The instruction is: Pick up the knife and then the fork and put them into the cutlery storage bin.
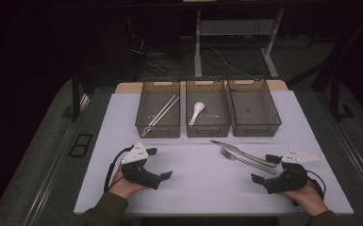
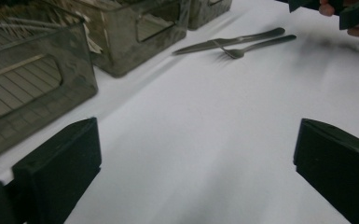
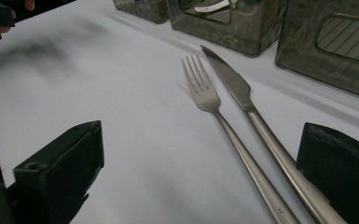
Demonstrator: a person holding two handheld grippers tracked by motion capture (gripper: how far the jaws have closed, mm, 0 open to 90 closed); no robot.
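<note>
A steel knife (image 1: 242, 151) and fork (image 1: 246, 161) lie side by side on the white table, right of centre. My right gripper (image 1: 264, 168) rests open just right of their handles. In the right gripper view both handles, fork (image 3: 206, 95) and knife (image 3: 237, 86), run between its wide-apart jaws (image 3: 203, 151). My left gripper (image 1: 159, 163) sits open on the near left, and its own view (image 2: 198, 172) has only bare table between the jaws. Farther off lie the knife (image 2: 228, 42) and fork (image 2: 257, 45).
Three grey mesh bins stand in a row at the back: the left bin (image 1: 147, 123) holds chopsticks (image 1: 160, 114), the middle bin (image 1: 219, 120) a white spoon (image 1: 196, 113), and nothing shows in the right bin (image 1: 254, 109). The white mat (image 1: 207, 188) ends near my hands.
</note>
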